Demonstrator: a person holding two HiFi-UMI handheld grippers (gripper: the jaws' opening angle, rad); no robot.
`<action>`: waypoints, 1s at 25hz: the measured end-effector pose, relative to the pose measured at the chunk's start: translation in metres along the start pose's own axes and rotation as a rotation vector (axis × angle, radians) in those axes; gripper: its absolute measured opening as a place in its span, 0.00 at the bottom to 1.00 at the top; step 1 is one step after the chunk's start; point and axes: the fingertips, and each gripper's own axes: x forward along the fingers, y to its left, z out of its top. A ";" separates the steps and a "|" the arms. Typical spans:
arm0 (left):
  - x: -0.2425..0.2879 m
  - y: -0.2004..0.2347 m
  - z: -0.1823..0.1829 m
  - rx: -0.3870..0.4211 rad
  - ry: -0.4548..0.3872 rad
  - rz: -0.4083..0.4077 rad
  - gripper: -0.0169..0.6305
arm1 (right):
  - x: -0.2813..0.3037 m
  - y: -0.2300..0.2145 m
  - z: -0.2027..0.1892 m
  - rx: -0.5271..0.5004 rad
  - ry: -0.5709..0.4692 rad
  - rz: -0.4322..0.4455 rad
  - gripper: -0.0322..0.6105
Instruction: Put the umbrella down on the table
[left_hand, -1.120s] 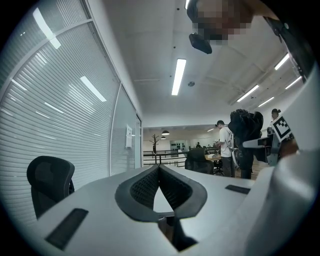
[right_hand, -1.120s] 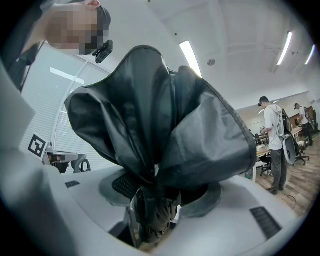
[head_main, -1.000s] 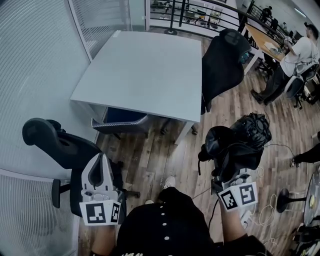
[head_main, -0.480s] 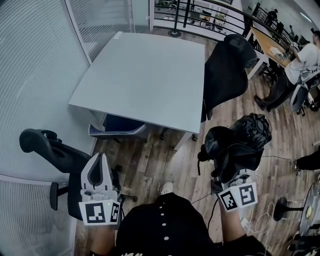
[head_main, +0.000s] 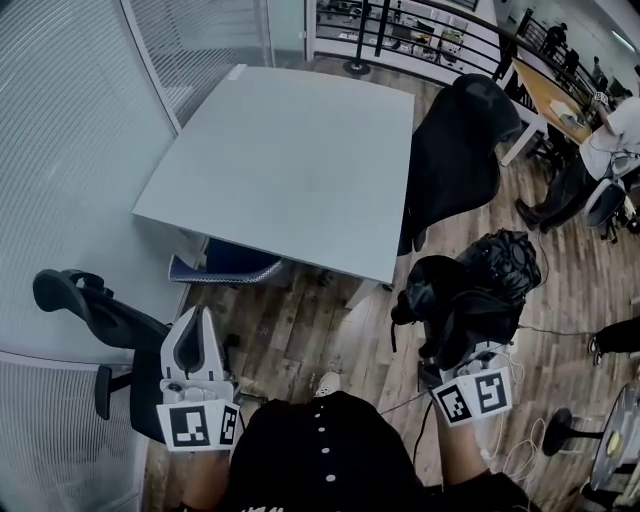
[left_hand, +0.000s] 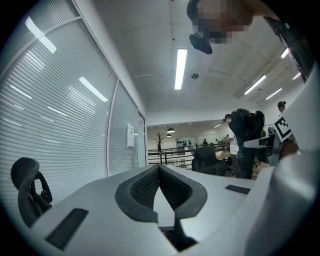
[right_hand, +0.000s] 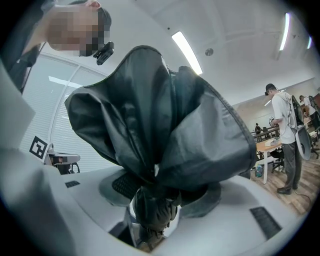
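A black folded umbrella (head_main: 470, 285) with loose crumpled cloth hangs over the wood floor, short of the grey table (head_main: 290, 160). My right gripper (head_main: 458, 348) is shut on it from below. In the right gripper view the umbrella (right_hand: 160, 120) fills the frame and its bunched lower end sits between the jaws of the right gripper (right_hand: 162, 192). My left gripper (head_main: 197, 322) is held level at the lower left, shut with nothing in it. In the left gripper view the left gripper (left_hand: 159, 167) has its tips together, pointing at the table's near edge.
A black office chair (head_main: 455, 150) draped with dark cloth stands at the table's right side. A blue chair (head_main: 225, 265) is tucked under the near edge. Another black chair (head_main: 90, 310) stands left by the blinds-covered glass wall. Cables (head_main: 520, 450) lie on the floor at right.
The table and chairs have drawn nearer in the head view as both grippers travel forward. The umbrella stays in the right gripper; the left stays shut.
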 end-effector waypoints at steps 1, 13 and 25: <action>0.000 -0.002 -0.002 -0.002 0.003 0.001 0.05 | 0.000 -0.001 -0.002 0.007 0.001 0.000 0.42; -0.006 -0.002 -0.014 0.008 0.067 0.030 0.05 | 0.013 -0.004 -0.024 0.048 0.049 0.036 0.42; 0.047 0.057 -0.018 -0.008 0.025 0.037 0.05 | 0.087 0.015 -0.026 0.053 0.027 0.038 0.42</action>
